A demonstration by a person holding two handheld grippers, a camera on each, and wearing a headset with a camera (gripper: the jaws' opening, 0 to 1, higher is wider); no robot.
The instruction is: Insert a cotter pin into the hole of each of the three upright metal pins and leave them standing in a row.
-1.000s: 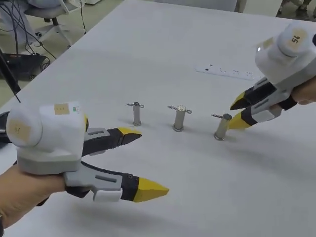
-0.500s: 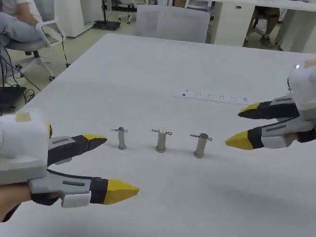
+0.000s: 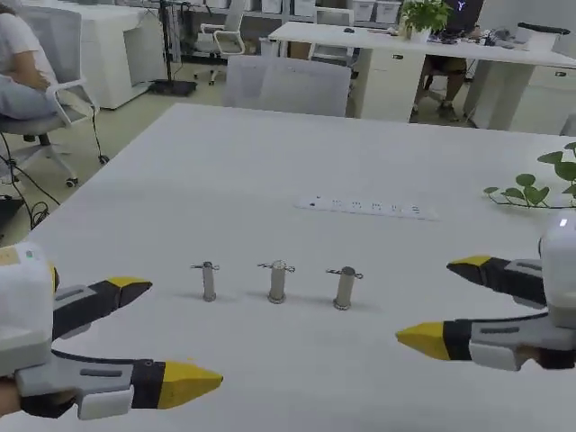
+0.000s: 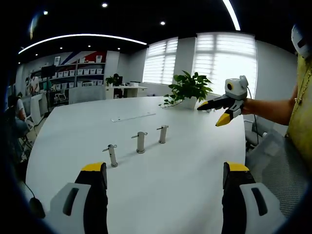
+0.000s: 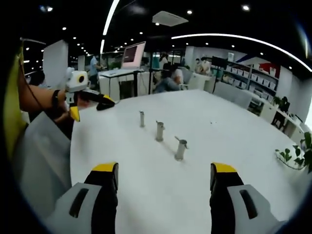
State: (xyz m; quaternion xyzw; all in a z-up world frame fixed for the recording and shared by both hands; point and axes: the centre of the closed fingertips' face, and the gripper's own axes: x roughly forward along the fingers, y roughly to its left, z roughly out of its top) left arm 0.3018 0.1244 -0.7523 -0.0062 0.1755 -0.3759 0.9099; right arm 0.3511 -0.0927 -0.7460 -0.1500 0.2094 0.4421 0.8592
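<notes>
No text, number or brand legible. Tan sticker [image 3: 9, 256] on the left gripper [image 3: 184, 333] housing, 8 o'clock in head view: too blurred to read. Power strip [image 3: 364, 206], 12 o'clock: markings too small.

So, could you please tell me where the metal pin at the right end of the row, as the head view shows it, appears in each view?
Head view: the right-end pin is lower centre, rightmost of three, nearest the right hand-held gripper.
Left gripper view: the right-end pin is the farthest of the row, just right of centre.
Right gripper view: the right-end pin is the nearest, just right of centre.
Shared landmark: the middle pin next to it.
</notes>
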